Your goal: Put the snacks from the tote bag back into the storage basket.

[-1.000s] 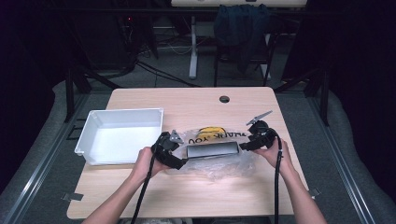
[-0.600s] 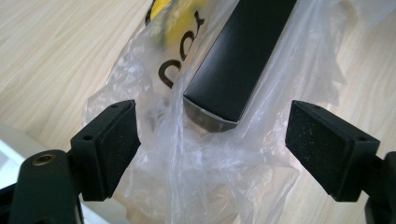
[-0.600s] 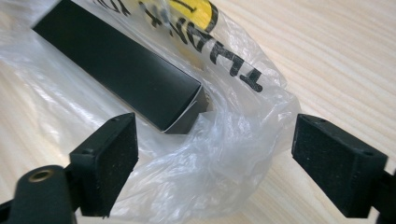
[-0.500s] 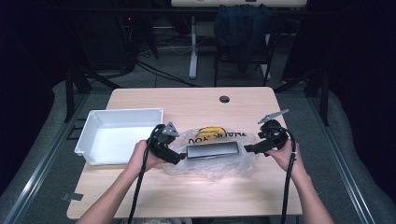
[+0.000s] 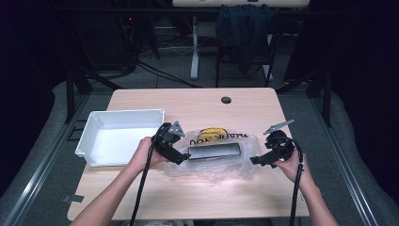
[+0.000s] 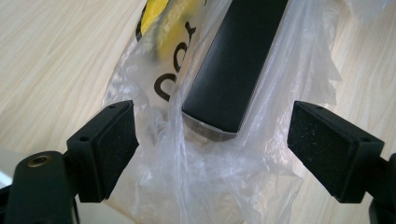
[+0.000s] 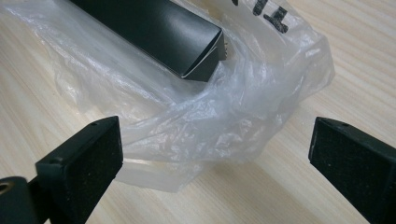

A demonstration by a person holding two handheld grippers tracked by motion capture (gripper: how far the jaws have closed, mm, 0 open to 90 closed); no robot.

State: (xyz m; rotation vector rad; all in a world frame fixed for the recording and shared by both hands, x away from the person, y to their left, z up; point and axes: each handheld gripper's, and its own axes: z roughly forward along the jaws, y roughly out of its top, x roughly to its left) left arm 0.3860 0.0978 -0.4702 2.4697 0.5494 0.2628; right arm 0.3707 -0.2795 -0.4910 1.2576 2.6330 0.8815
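Long black box [image 5: 214,151] lying flat inside a crumpled clear plastic bag [image 5: 214,165] near the middle of the wooden counter [image 5: 197,106], lengthwise from side to side in the high view. Printed on the bag: black lettering and a yellow patch [image 5: 211,132], showing on the far side of the box. Left gripper [image 5: 181,158] held at the left end of the box, jaws spread wide with nothing clamped between them; in the left gripper view [image 6: 212,154], near end of the box [image 6: 233,65] pointing into the gap between the two pads, loose folds of bag [image 6: 196,186] bunched between and below them, touching or not cannot be told. Right gripper [image 5: 254,161] held just off the right edge of the bag, in the person's right hand [image 5: 294,165], jaws likewise wide open and empty; in the right gripper view [image 7: 215,163], corner of the box [image 7: 159,28] up ahead inside the film, crumpled edge of the bag [image 7: 205,130] lying on the counter [image 7: 364,56] between the pads, the right pad standing clear of the plastic. White empty tray [image 5: 89,136] at the left of the counter, just behind the left hand [image 5: 145,153]. Small dark round hole [image 5: 226,100] near the far edge of the counter.
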